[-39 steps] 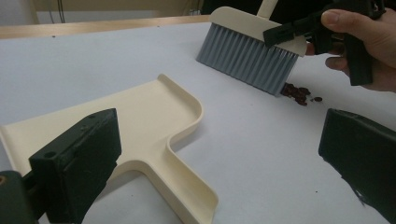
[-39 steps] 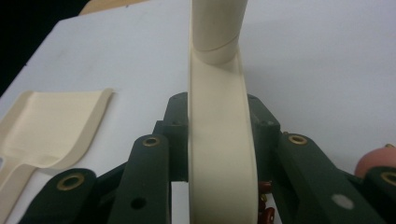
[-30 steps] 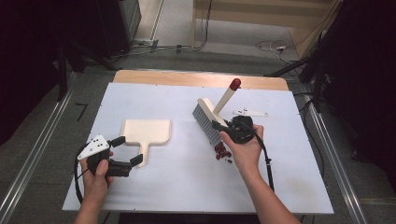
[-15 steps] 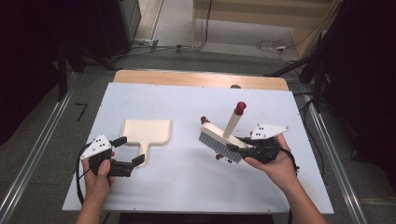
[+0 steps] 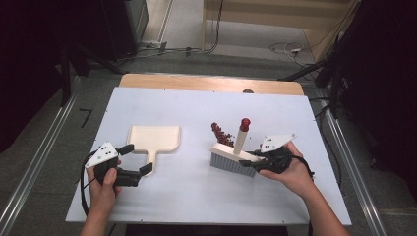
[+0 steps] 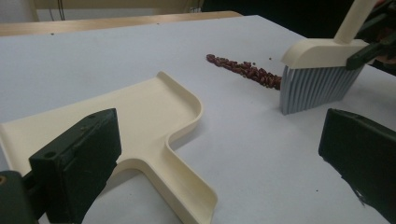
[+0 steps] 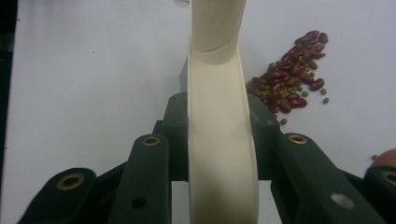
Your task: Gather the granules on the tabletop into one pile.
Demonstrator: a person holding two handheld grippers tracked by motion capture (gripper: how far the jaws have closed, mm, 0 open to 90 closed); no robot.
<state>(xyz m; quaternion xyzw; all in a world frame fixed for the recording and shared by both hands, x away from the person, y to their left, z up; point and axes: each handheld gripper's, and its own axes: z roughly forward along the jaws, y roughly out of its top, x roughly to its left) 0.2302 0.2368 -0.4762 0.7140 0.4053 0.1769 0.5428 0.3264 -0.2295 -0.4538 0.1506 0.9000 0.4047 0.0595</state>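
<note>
Both grippers, left gripper [image 5: 132, 160] and right gripper [image 5: 252, 163], have 2 black jaws with brass-ringed screw holes, a grey 3-cornered top plate and a trailing black cable.

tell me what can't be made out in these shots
- Brush bristles: hidden under its own cream back in the right gripper view.
- Small green bits among the beans: too small to identify.
- Dustpan front lip: hidden behind a black jaw and cut off at the frame edge in the left gripper view.

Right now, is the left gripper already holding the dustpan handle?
No, the left gripper is open, its jaws standing on either side of the dustpan handle without touching it.
</note>
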